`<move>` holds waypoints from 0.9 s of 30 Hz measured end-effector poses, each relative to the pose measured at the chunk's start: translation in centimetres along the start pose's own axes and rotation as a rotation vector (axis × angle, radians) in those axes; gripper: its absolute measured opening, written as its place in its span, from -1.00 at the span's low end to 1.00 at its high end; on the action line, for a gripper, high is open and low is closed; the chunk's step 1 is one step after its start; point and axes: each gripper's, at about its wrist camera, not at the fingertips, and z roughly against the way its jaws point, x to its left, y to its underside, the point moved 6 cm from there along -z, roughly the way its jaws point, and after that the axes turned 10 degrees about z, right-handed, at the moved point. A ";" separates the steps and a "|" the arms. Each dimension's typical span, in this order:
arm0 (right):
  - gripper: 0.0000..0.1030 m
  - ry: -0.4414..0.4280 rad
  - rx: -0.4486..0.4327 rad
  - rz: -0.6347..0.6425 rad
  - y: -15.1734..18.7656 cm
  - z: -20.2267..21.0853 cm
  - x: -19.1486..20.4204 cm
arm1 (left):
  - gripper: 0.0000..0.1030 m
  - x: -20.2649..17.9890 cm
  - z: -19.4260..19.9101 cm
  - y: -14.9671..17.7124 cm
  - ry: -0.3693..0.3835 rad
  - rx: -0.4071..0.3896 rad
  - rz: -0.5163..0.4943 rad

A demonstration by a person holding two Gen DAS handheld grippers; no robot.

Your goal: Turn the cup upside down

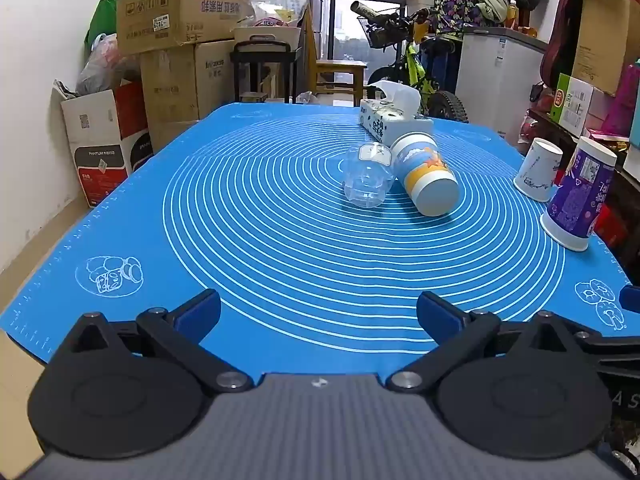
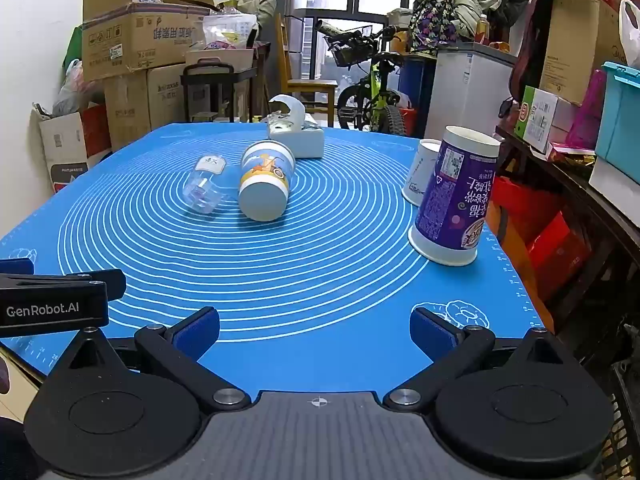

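Note:
A blue, white and yellow paper cup [image 1: 425,174] [image 2: 265,185] lies on its side mid-mat, base toward me. A clear plastic cup [image 1: 369,179] [image 2: 205,188] lies on its side just left of it, touching it. A purple cup [image 1: 580,196] [image 2: 456,196] and a white cup [image 1: 538,170] [image 2: 420,172] stand upside down at the right edge. My left gripper [image 1: 318,314] is open and empty over the near mat edge. My right gripper [image 2: 314,330] is open and empty, near the mat's front edge; the left gripper's body [image 2: 52,300] shows at its left.
A blue silicone mat [image 1: 280,240] [image 2: 280,280] covers the table. A tissue box [image 1: 394,118] [image 2: 298,136] sits behind the lying cups. Cardboard boxes, a bicycle and shelves stand around the table.

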 end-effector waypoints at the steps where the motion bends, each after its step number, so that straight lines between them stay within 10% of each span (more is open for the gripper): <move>1: 0.95 -0.003 -0.001 -0.004 0.0 0.0 0.0 | 0.99 0.0 0.0 0.0 -0.001 -0.001 0.000; 27: 0.95 -0.002 0.007 0.000 0.1 -0.1 0.0 | 0.99 -0.1 -0.4 0.3 -0.002 0.003 -0.013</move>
